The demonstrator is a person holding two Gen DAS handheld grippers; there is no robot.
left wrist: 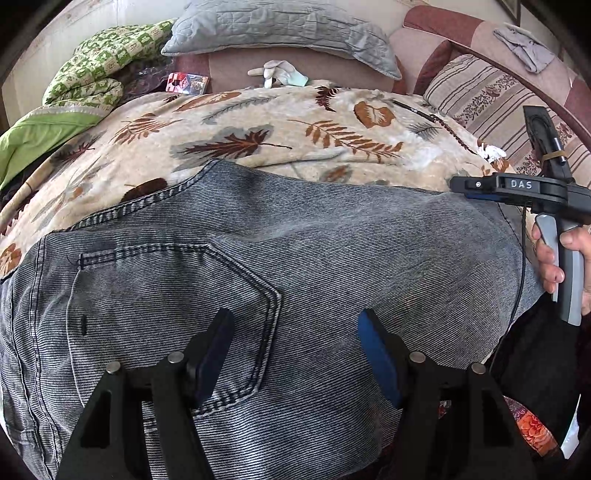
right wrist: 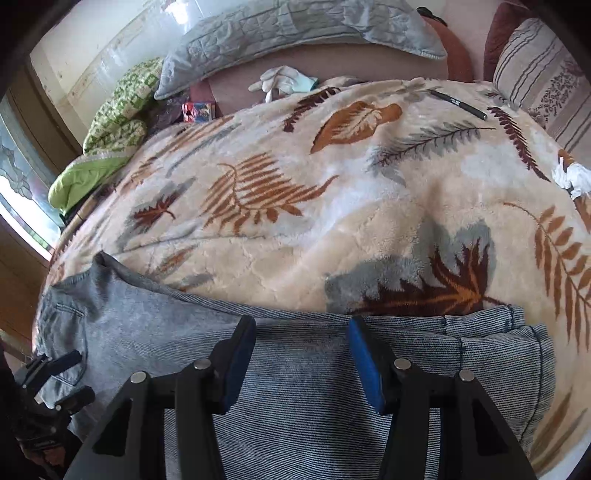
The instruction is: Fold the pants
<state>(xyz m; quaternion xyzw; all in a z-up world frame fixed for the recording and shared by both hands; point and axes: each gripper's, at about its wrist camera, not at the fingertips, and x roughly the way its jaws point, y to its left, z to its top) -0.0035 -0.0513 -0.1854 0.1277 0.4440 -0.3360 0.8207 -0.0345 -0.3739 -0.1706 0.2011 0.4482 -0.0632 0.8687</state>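
Grey-blue denim pants (left wrist: 295,236) lie folded flat on a leaf-patterned blanket (left wrist: 258,122), one back pocket (left wrist: 177,295) facing up. My left gripper (left wrist: 295,332) hovers over the pocket end, open, with only flat denim below its blue pads. In the right wrist view the pants (right wrist: 303,398) run along the near edge of the blanket (right wrist: 332,206). My right gripper (right wrist: 301,332) stands open above the far hem edge, nothing pinched. From the left wrist view the right gripper (left wrist: 461,183) shows side-on at the pants' right end, held by a hand (left wrist: 554,258). The left gripper (right wrist: 66,380) is partly visible at the lower left.
A grey quilted pillow (left wrist: 280,29) and a green patterned quilt (left wrist: 96,70) lie at the back. White gloves (left wrist: 280,72) and a small red packet (left wrist: 186,83) sit beyond the blanket. A black pen (right wrist: 458,99) rests on the blanket; a striped cushion (left wrist: 491,99) is at the right.
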